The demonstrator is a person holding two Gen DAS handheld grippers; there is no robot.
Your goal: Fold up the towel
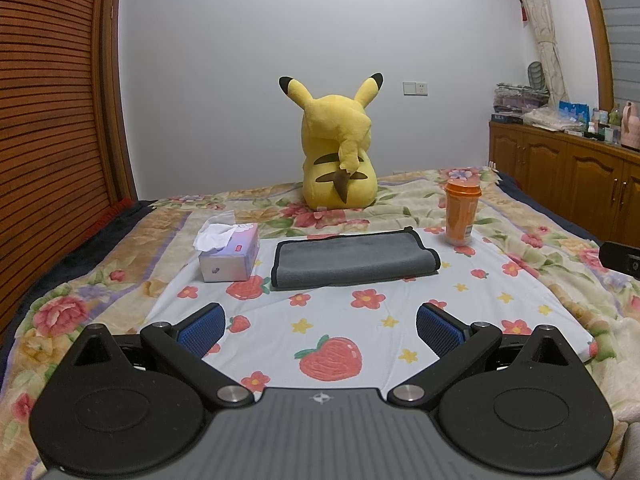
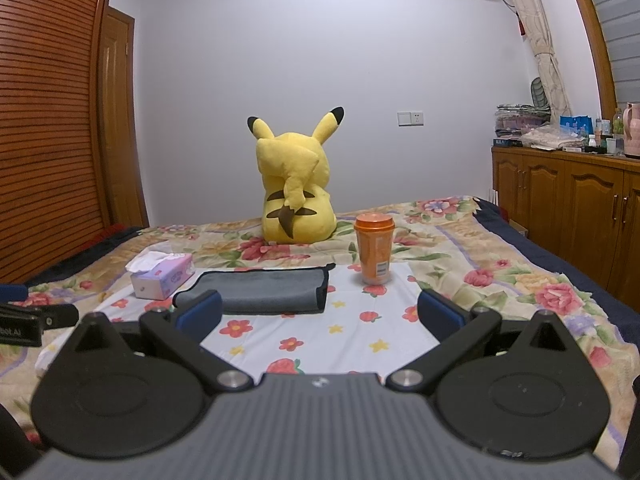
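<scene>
A grey towel [image 1: 354, 259] with black trim lies folded into a flat rectangle on a white strawberry-print cloth [image 1: 320, 340] on the bed. It also shows in the right wrist view [image 2: 260, 290]. My left gripper [image 1: 320, 330] is open and empty, hovering in front of the towel, apart from it. My right gripper [image 2: 320, 312] is open and empty, in front of the towel and slightly to its right; its left pad [image 2: 200, 310] overlaps the towel's near left corner in the view.
A tissue box [image 1: 230, 254] sits left of the towel. An orange cup [image 1: 462, 212] stands to its right. A yellow Pikachu plush [image 1: 338, 148] sits behind. A floral blanket [image 1: 60, 312] covers the bed. Wooden cabinets [image 1: 568, 176] line the right wall.
</scene>
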